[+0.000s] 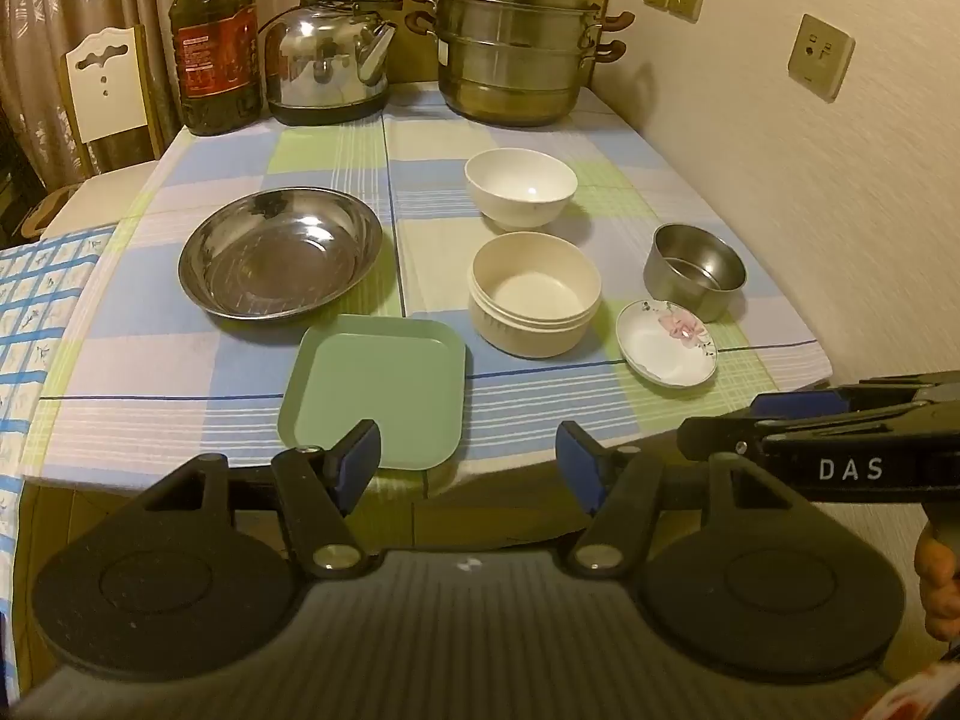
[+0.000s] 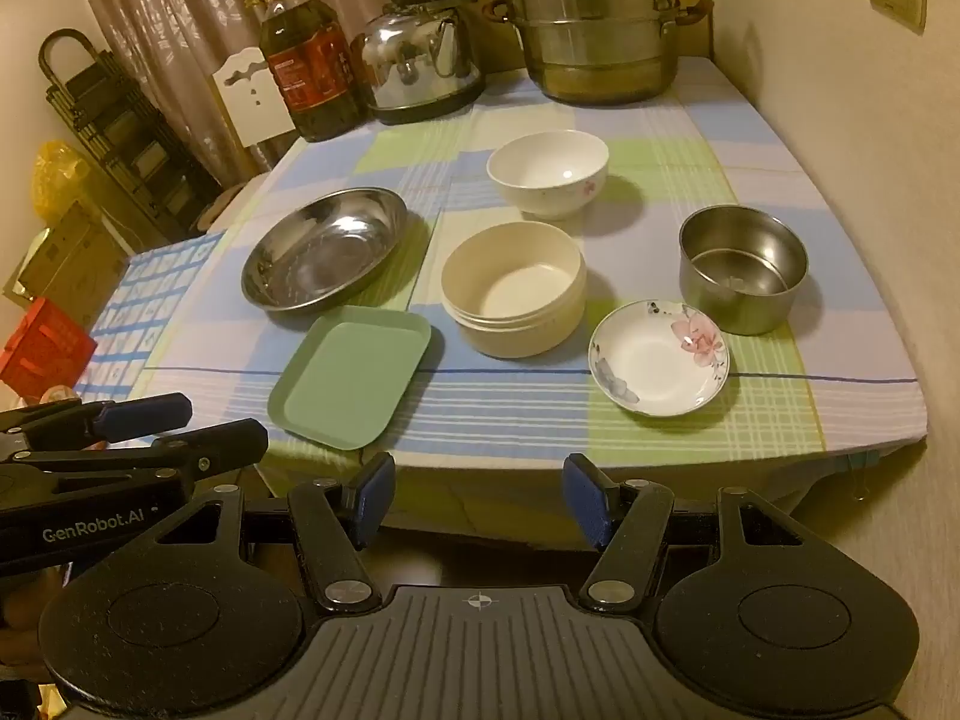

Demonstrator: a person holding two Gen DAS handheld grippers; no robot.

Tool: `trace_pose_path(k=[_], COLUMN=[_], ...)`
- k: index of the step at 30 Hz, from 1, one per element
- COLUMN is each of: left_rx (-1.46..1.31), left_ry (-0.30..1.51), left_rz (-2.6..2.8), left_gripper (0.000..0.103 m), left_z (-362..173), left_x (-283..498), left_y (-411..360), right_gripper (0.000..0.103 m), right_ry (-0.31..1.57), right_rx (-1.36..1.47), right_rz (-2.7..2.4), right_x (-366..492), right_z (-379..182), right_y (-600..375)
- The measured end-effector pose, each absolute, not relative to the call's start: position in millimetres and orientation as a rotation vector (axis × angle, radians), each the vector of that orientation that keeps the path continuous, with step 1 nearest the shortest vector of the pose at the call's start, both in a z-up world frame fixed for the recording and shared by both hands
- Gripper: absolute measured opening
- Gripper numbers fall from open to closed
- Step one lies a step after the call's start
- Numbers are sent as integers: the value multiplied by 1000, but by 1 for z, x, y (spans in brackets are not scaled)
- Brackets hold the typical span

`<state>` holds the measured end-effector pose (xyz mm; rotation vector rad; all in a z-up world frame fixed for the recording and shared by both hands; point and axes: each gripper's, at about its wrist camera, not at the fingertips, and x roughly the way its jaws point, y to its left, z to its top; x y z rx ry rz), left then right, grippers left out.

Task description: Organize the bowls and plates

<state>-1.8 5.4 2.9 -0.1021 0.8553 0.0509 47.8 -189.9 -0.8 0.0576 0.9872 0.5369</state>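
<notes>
On the checked tablecloth lie a wide steel plate (image 1: 280,252) (image 2: 324,255), a green square plate (image 1: 375,390) (image 2: 351,381), a white bowl (image 1: 521,186) (image 2: 547,171), a cream bowl (image 1: 534,291) (image 2: 513,288), a small steel bowl (image 1: 694,270) (image 2: 743,267) and a flowered saucer (image 1: 666,343) (image 2: 660,357). My left gripper (image 1: 468,462) (image 2: 144,426) is open and empty at the table's near edge, just short of the green plate. My right gripper (image 2: 479,498) (image 1: 750,420) is open and empty before the near edge.
At the back stand an oil bottle (image 1: 215,42), a steel kettle (image 1: 327,57) and a stacked steamer pot (image 1: 516,42). A wall (image 1: 780,150) runs along the table's right side. A chair (image 1: 108,84) and a checked cloth (image 1: 36,300) are at the left.
</notes>
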Motion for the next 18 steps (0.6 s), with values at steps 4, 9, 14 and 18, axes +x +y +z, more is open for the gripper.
trace_pose_path(k=[4,9,14,18], left_rx=[-102,-102,-102,-102], left_ry=[855,857,858,858], left_rz=[51,51,52,54], left_gripper=[63,63,63,63], left_z=[2,0,0,-2], left_x=[-2,-2,-2,0], left_y=[5,5,5,4], right_gripper=[62,62,62,62], right_ry=[988,990,992,993], right_rx=[58,59,59,58], right_rz=[536,538,538,537], right_x=[48,49,50,50], right_z=[-1,-2,-3,-3], right_y=[-190,-189,-189,-189])
